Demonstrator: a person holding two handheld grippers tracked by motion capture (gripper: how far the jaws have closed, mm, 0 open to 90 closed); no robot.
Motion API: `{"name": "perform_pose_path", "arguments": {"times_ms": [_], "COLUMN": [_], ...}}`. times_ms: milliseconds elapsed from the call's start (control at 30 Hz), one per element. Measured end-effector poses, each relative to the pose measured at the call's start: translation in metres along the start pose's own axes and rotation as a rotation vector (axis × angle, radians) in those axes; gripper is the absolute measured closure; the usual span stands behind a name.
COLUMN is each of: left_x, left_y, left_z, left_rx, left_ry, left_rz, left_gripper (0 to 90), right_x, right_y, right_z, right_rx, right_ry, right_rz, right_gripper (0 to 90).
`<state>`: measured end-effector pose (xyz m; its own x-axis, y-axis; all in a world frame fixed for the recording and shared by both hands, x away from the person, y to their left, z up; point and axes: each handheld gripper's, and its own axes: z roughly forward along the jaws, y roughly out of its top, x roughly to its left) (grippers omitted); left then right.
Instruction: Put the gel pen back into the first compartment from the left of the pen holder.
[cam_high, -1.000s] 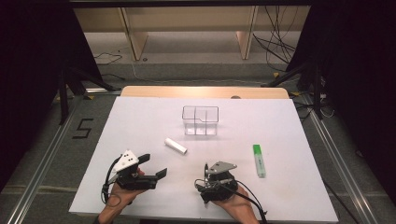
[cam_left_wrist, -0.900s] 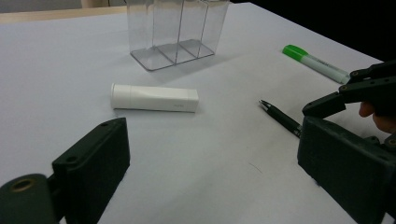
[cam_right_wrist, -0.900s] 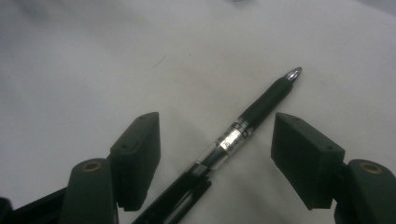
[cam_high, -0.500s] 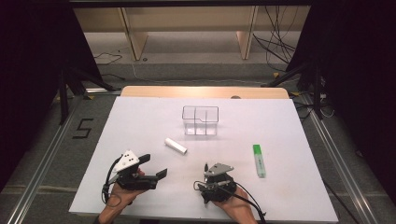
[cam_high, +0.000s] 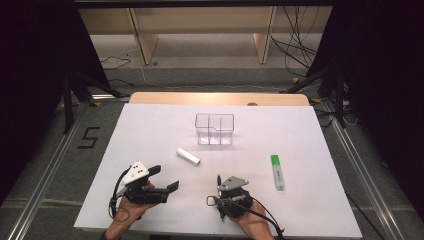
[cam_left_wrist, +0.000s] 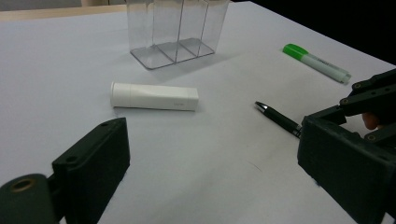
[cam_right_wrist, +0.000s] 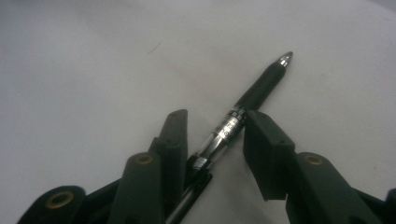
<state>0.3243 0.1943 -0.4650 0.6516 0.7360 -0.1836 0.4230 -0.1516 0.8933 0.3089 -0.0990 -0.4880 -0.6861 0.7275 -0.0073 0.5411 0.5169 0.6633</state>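
A black pen (cam_right_wrist: 243, 105) lies on the white table (cam_high: 150, 130) between the jaws of my right gripper (cam_right_wrist: 217, 116), which stand slightly apart on either side of it and are not clamped. From above, the right gripper (cam_high: 222, 192) sits near the front edge with the pen tip (cam_high: 218, 177) poking out ahead. My left gripper (cam_high: 165, 177) rests to its left, jaws wide open and empty. Ahead of the left gripper (cam_left_wrist: 219, 154) lie a white tube (cam_left_wrist: 154, 96) and the pen (cam_left_wrist: 278, 119).
A clear divided organizer (cam_high: 214, 129) stands mid-table, beyond the white tube (cam_high: 188, 156). A green highlighter (cam_high: 277, 171) lies to the right of the right gripper. Shelving legs and cables are on the floor past the table's far edge.
The right gripper has shifted very slightly to the left around the pen. The left gripper and the other objects have not moved.
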Motion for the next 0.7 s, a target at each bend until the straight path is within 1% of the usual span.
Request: {"name": "perform_pose_path", "arguments": {"times_ms": [300, 500, 700], "left_x": [-0.0001, -0.0008, -0.0006], "left_y": [-0.0003, -0.0003, -0.0003], "left_z": [0.0004, 0.001, 0.0008], "left_rx": [0.006, 0.008, 0.007], "left_ry": [0.0, -0.002, -0.001], "left_rz": [0.005, 0.007, 0.007], "left_gripper": [9.0, 9.0, 9.0], "right_x": [-0.003, -0.005, -0.0051], "right_y": [0.0007, 0.0005, 0.0007], "right_z": [-0.0006, -0.0002, -0.0002], "right_rx": [0.007, 0.002, 0.003], "right_ry": [0.008, 0.009, 0.007], "right_rz": [0.006, 0.023, 0.022], "right_gripper": [71.5, 77.5, 79.5]}}
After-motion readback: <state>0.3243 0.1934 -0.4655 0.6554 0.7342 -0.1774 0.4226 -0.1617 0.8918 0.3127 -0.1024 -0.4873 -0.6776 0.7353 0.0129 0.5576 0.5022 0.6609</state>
